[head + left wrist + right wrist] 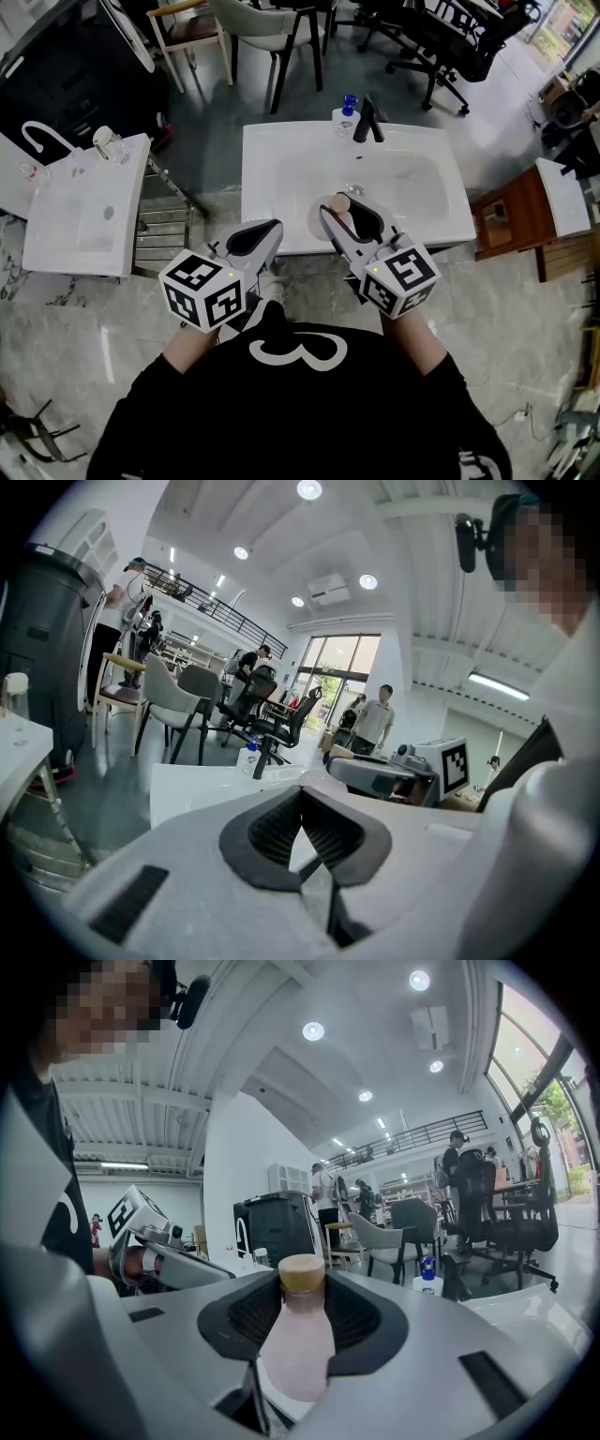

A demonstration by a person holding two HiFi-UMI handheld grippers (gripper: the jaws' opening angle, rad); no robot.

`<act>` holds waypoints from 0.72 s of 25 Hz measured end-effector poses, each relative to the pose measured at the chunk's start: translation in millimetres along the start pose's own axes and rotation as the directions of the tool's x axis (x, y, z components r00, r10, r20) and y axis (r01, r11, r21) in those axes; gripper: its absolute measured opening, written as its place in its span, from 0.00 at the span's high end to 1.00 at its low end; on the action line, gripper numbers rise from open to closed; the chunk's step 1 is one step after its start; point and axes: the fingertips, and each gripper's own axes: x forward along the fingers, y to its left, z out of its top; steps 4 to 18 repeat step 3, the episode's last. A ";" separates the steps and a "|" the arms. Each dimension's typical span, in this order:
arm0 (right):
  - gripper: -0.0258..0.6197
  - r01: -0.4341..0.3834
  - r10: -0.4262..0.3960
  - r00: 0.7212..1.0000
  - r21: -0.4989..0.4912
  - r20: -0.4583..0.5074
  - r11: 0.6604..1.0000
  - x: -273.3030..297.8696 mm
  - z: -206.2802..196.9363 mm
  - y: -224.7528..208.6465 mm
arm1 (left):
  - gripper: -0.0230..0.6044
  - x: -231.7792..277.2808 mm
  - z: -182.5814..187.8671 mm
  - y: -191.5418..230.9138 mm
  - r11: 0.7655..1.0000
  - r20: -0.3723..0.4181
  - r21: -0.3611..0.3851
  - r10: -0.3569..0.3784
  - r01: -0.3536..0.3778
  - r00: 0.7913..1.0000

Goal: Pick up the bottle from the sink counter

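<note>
Nearest the lens, bottom of head view: black top (300,412) with white print, forearms reaching forward to two marker cubes, left cube (202,291) and right cube (401,275). Just ahead of the right cube: right gripper (343,210), jaws clamped on a pink bottle (298,1354) with tan cap. Bottle upright, ribbed black pads pressing both sides of its body, cap poking up above the pads. In head view, held over the front edge of the white sink counter (272,159), just in front of the basin; contact with the counter not readable.

Left gripper (270,230) beside it, near the counter's front edge, jaws closed pad against pad, nothing between. Close to the right gripper but apart.

At the back of the counter: black faucet (367,122), small clear bottle with blue cap (348,111) just beside it on the left. Second white sink unit (84,216) well apart at the left, with curved white tap. Wooden cabinet (506,220) just beside the counter's right end. Chairs (272,28) behind the counter, marbled floor underneath. People standing far off in both gripper views.
</note>
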 end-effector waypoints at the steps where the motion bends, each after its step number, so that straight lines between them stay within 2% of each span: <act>1: 0.76 -0.001 0.001 1.000 0.003 0.000 1.000 -0.9 -0.4 1.1 | 0.94 -0.9 -0.4 -1.0 1.000 0.000 0.000 0.000 0.000 1.000; 18: 0.76 -0.002 0.002 1.000 0.008 -0.001 1.000 -2.7 -1.5 3.4 | 0.94 -2.6 -1.6 -3.3 1.000 0.000 0.000 0.000 0.000 1.000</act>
